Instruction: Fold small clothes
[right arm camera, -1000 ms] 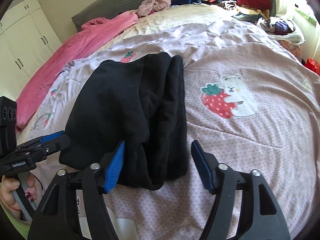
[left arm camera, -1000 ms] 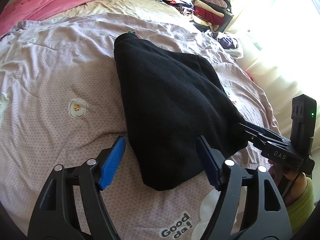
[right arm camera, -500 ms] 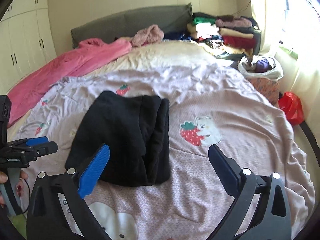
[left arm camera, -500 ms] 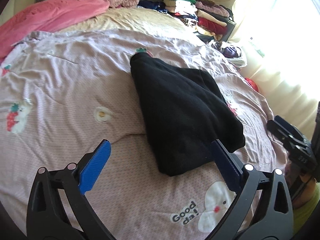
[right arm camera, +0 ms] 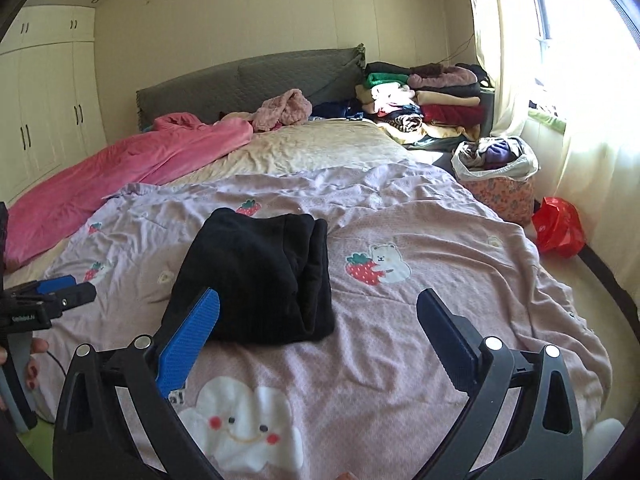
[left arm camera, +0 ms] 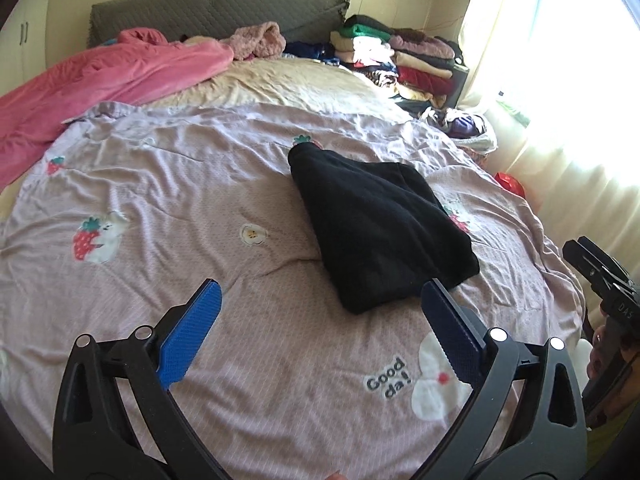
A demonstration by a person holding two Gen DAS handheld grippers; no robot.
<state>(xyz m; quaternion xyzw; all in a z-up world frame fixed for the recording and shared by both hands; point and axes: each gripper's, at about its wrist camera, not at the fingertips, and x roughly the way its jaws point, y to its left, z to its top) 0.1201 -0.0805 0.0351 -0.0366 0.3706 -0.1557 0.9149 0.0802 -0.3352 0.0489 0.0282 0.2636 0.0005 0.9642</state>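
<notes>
A folded black garment (left arm camera: pixel 376 232) lies on the pink printed bedspread (left arm camera: pixel 168 208); the right wrist view has the same garment (right arm camera: pixel 260 276) in the middle of the bed. My left gripper (left arm camera: pixel 320 308) hangs above the spread near the garment's near corner, jaws wide open, nothing between them. My right gripper (right arm camera: pixel 318 320) is also open and empty, pulled back from the garment's near edge. Each gripper shows at the edge of the other's view: the right gripper (left arm camera: pixel 600 276) at far right, the left gripper (right arm camera: pixel 52 300) at far left, held by a hand.
A pink blanket (left arm camera: pixel 100 84) and a beige sheet (right arm camera: pixel 320 148) lie toward the grey headboard (right arm camera: pixel 248 84). Stacked folded clothes (right arm camera: pixel 432 96) sit at the back right. Beside the bed stand a floral basket of laundry (right arm camera: pixel 496 172) and a red bag (right arm camera: pixel 558 228). White wardrobes (right arm camera: pixel 44 112) fill the left wall.
Both grippers let go of the black garment, opened wide and drew back and up. The garment now lies folded on the bedspread, farther from both cameras.
</notes>
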